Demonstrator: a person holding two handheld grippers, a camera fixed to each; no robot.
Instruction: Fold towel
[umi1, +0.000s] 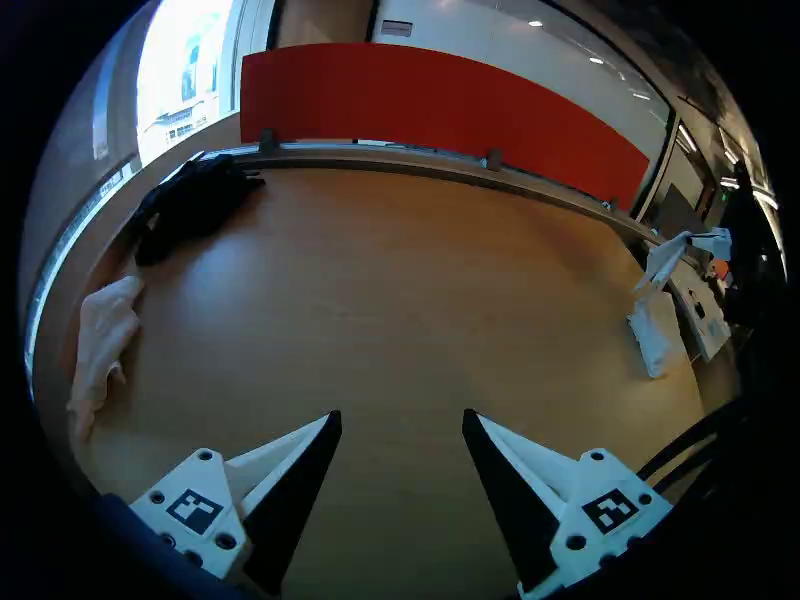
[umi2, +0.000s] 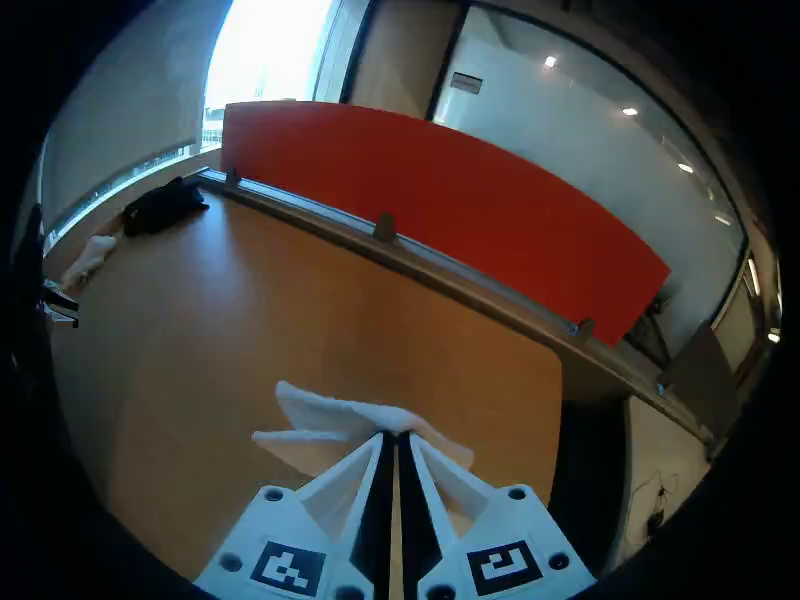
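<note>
Right gripper view, right gripper (umi2: 397, 442) clamped on towel (umi2: 325, 415), left gripper (umi1: 400, 418) apart over table (umi1: 400, 270)

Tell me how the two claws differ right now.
The left claw stands wide open, with bare wooden table showing between its fingers; the right claw is closed to a thin slit. The left claw holds nothing, while the right claw pinches a white towel at its tips. Both have white bodies and black inner finger faces.
</note>
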